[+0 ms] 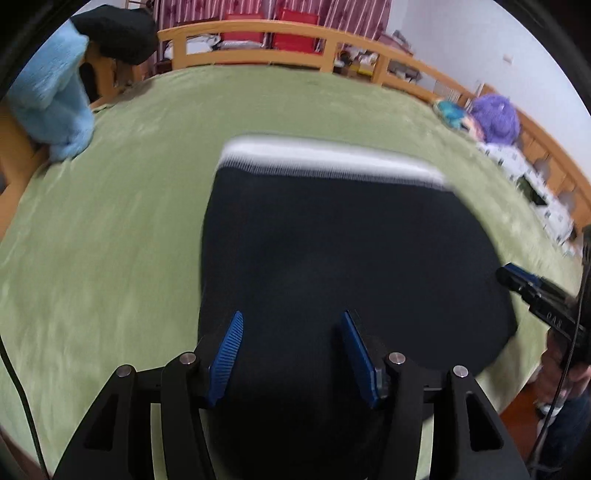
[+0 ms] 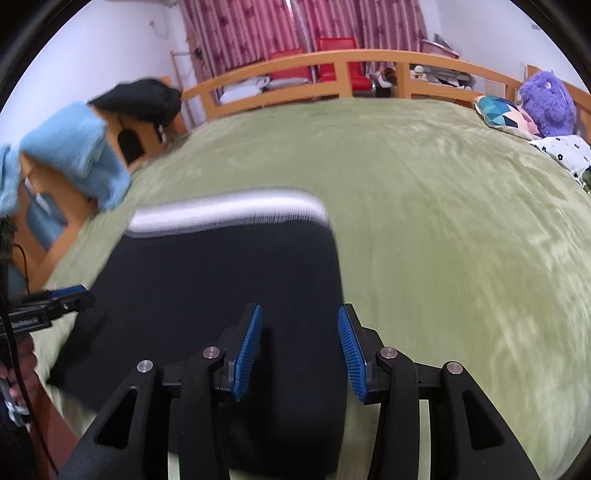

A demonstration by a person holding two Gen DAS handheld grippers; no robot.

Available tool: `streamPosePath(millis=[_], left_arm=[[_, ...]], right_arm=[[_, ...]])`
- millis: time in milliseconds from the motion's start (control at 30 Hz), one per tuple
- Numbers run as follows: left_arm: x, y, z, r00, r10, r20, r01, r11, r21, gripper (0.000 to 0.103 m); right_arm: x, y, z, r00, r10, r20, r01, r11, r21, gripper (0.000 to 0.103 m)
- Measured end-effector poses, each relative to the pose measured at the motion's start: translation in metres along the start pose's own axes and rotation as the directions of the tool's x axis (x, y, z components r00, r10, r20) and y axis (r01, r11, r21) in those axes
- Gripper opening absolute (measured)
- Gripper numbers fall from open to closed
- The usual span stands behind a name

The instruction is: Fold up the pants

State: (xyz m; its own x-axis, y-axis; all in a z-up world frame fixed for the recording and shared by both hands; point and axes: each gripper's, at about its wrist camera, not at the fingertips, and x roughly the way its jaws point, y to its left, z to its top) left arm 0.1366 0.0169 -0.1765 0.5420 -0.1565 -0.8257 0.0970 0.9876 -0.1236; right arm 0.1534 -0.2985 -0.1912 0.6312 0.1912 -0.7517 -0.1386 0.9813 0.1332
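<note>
Blue-padded fingers of both grippers stood spread over dark pants on a green bed.

Black pants [image 1: 343, 258] lay folded flat on the green blanket [image 1: 110, 240], near its front edge, their white-striped waistband [image 1: 332, 158] turned toward the far side. Over the near end of the cloth the left gripper [image 1: 291, 354] hung with its fingers [image 1: 227, 358] wide apart, holding nothing; whether they touched the fabric could not be told. Spread the same way, the right gripper [image 2: 299, 350] straddled the pants' right edge, one pad above cloth, the other above blanket. Beyond lay a light blue towel [image 1: 55, 107] over the wooden bed rail [image 1: 258, 33], a purple plush toy [image 2: 548, 103], a patterned pillow [image 2: 506, 114] and red striped curtains [image 2: 258, 29].
</note>
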Motion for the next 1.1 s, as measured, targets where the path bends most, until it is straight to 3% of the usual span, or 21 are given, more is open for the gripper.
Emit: streamPosePath(millis=[133,233,333,600,700,800,933,1100], left_arm=[[-0.011,0.02,-0.043,1.0,-0.009,0.008,0.01,0.999,-0.052,0.067],[-0.022,0.029,-0.055,1.0,0.018,0.0,-0.018,0.997,-0.072,0.067],[-0.04,0.026,-0.058,0.998,0.062,0.019,-0.061,0.996,-0.063,0.066],[-0.093,-0.006,-0.038,0.99,0.029,0.136,-0.024,0.999,-0.037,0.065],[-0.113,-0.026,-0.024,0.984,0.015,0.177,-0.008,0.999,-0.041,0.065],[-0.134,-0.042,-0.019,0.976,0.019,0.217,-0.013,0.999,-0.031,0.074],[-0.157,-0.063,-0.025,0.966,0.036,0.257,-0.028,0.999,-0.032,0.082],[-0.172,-0.071,-0.032,0.962,0.033,0.273,-0.016,0.998,-0.066,0.083]], right_arm=[[-0.005,-0.02,-0.038,0.998,-0.031,-0.045,0.034,0.996,0.082,0.046],[-0.019,-0.022,-0.046,0.993,-0.095,-0.064,0.101,0.99,0.099,0.045],[-0.038,-0.019,-0.05,0.99,-0.128,-0.051,0.132,0.987,0.096,0.042],[-0.099,0.001,-0.022,0.993,-0.107,0.053,0.1,0.989,0.11,0.043],[-0.124,0.015,-0.005,0.987,-0.114,0.111,0.101,0.988,0.118,0.055],[-0.145,0.023,0.004,0.984,-0.107,0.144,0.09,0.989,0.121,0.068],[-0.167,0.034,0.005,0.977,-0.122,0.172,0.104,0.989,0.11,0.071],[-0.187,0.04,-0.008,0.979,-0.114,0.17,0.095,0.989,0.116,0.072]])
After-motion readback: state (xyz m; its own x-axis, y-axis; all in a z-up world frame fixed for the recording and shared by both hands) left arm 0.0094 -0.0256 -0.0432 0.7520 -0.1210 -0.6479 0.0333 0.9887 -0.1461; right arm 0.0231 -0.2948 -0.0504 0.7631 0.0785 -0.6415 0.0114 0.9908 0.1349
